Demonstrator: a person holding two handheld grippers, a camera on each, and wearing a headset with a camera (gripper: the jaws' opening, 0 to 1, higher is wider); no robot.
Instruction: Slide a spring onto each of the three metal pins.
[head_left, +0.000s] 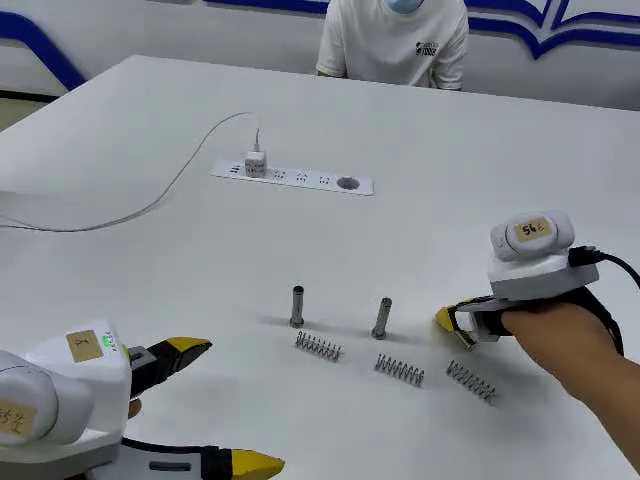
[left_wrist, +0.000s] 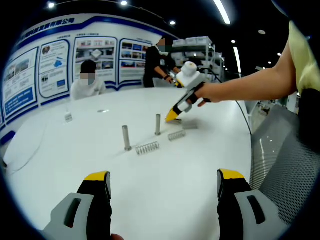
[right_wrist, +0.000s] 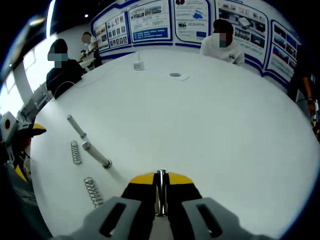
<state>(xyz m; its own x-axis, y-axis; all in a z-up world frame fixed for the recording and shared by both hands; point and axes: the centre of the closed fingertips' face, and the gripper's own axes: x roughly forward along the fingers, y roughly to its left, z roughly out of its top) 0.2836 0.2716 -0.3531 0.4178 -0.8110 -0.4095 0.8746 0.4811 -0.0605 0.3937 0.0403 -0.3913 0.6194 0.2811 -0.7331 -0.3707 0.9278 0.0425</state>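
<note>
Two metal pins stand upright on the white table, one (head_left: 297, 305) to the left of the other (head_left: 382, 318). Three springs lie flat just in front of them (head_left: 318, 346), (head_left: 399, 369), (head_left: 470, 381). My right gripper (head_left: 455, 325) rests low on the table right of the pins. Its jaws (right_wrist: 160, 175) are shut on a third metal pin (right_wrist: 160, 195). My left gripper (head_left: 218, 405) hovers open at the near left, nothing between its fingers (left_wrist: 97, 177). From the left gripper view both pins (left_wrist: 126, 137), (left_wrist: 158, 124) and two springs (left_wrist: 147, 147), (left_wrist: 176, 135) lie ahead.
A white power strip (head_left: 292, 177) with a plugged charger (head_left: 256, 163) and a cable (head_left: 150, 205) lies further back. A person (head_left: 395, 40) sits at the far edge. The table's edge (left_wrist: 250, 145) runs along the right of the left gripper view.
</note>
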